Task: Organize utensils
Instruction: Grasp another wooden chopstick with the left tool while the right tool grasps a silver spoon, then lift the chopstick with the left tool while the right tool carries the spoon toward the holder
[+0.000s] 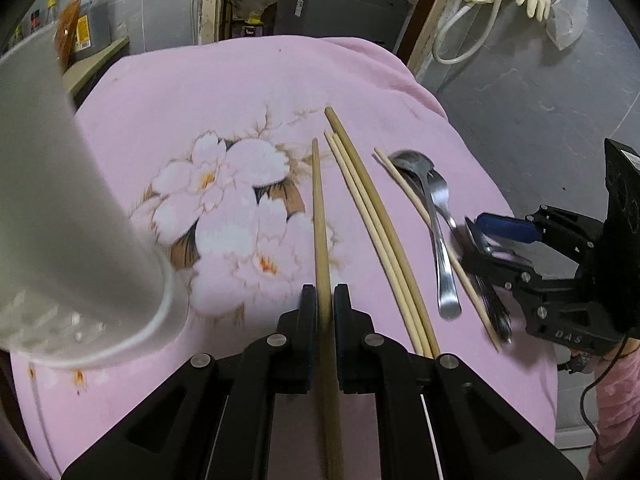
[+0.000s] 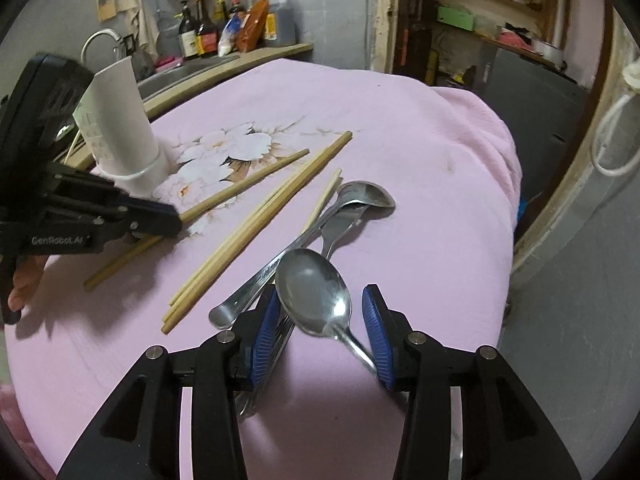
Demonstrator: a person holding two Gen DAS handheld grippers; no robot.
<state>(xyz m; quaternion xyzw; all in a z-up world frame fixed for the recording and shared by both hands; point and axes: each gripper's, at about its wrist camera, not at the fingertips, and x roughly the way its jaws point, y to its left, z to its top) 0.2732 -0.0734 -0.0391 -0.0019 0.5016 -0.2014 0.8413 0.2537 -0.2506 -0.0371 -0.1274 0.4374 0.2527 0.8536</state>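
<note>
My left gripper (image 1: 324, 300) is shut on a bamboo chopstick (image 1: 320, 208), low over the pink cloth; it also shows in the right wrist view (image 2: 160, 220). Three more chopsticks (image 1: 368, 208) lie beside it, and another chopstick (image 1: 424, 208) lies by the spoons. My right gripper (image 2: 322, 320) is open around a steel spoon (image 2: 314, 292), whose bowl sits between the blue pads (image 2: 264, 332). A ladle-like spoon (image 2: 360, 196) and a fork (image 2: 340, 224) lie further out. A white utensil holder (image 2: 120, 120) stands on the left.
The pink floral cloth (image 2: 420, 140) covers a round table. A counter with sauce bottles (image 2: 224, 24) and a sink lies behind the holder. A doorway with shelves (image 2: 480, 20) is at the back right; the grey floor drops off on the right.
</note>
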